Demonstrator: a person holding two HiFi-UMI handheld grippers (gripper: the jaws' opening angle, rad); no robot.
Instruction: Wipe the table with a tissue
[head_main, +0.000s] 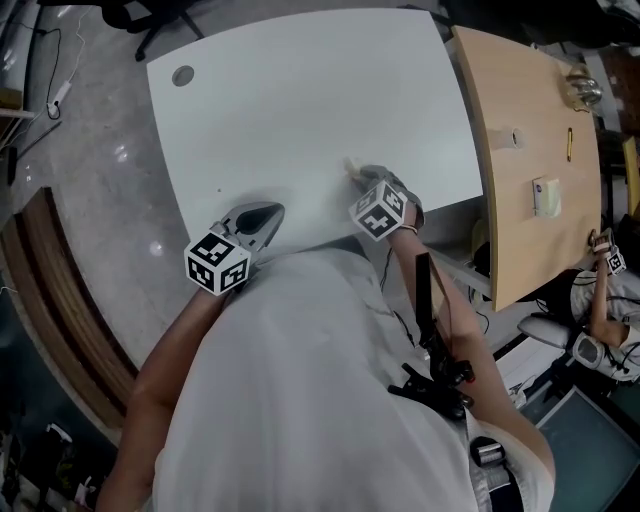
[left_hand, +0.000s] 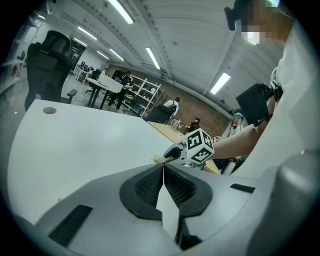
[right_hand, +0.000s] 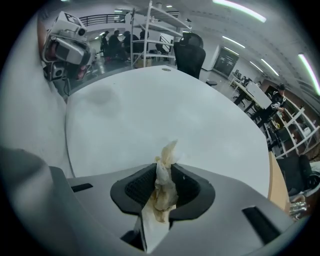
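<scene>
**Step in hand.** The wiping stroke appears to be under way.

- The right gripper is clamped on a crumpled, yellow-stained tissue. The wad fills the gap between the pads. Its twisted tip projects past the jaw tips toward the white table.
- In the head view the tissue sits at 6 o'clock on the table top, close to the near edge. The right gripper points steeply down over it. The tip seems to meet the surface, but contact cannot be confirmed.
- The left gripper has its jaws closed together, with nothing between them. In the head view it lies low over the near edge, at 8 o'clock from the right gripper and well apart from the tissue.

**Next move (judgement).**

1. Keep the clamp firm and press the tissue tip onto the surface.
2. Sweep toward 12 o'clock, then 10 o'clock, where most of the table top lies, as far as the grommet hole.
3. Overlap the passes, since the exposed tip is small.
4. Stop short of the wooden desk at 3 o'clock.
5. Leave the left gripper parked.
</scene>
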